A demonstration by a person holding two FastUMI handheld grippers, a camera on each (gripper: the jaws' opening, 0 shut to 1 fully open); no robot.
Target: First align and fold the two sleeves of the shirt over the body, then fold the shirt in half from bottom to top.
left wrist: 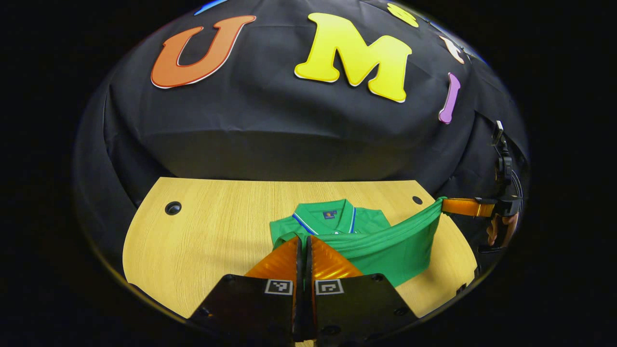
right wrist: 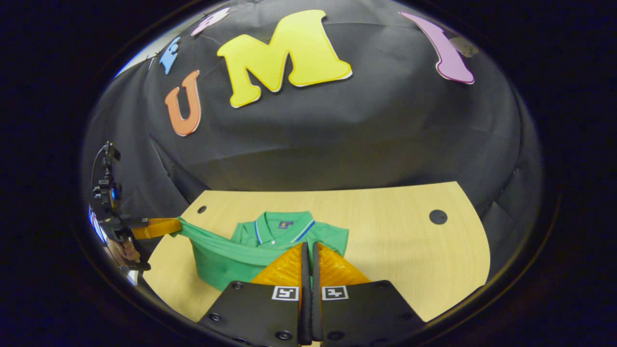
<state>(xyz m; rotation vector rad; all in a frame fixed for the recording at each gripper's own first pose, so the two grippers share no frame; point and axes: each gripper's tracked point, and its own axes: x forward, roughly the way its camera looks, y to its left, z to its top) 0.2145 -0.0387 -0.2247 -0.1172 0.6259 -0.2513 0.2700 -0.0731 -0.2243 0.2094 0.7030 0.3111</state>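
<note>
A green polo shirt [left wrist: 337, 222] with a blue-striped collar lies collar-far on the wooden table [left wrist: 217, 231]. Its near hem is lifted off the table and stretched taut between both grippers. My left gripper [left wrist: 304, 239] is shut on one corner of that hem, low in the left gripper view. Farther right, the right gripper [left wrist: 446, 206] pinches the other corner. In the right gripper view, my right gripper [right wrist: 308, 245] is shut on the hem of the shirt [right wrist: 270, 236], and the left gripper [right wrist: 176, 224] pulls the fabric to the left. The sleeves are hidden.
The table has a round cable hole near each far corner [left wrist: 173, 208] [left wrist: 417, 200]. A hand [left wrist: 501, 231] holds the right gripper beyond the table's right edge. Black cloth walls the booth behind the table.
</note>
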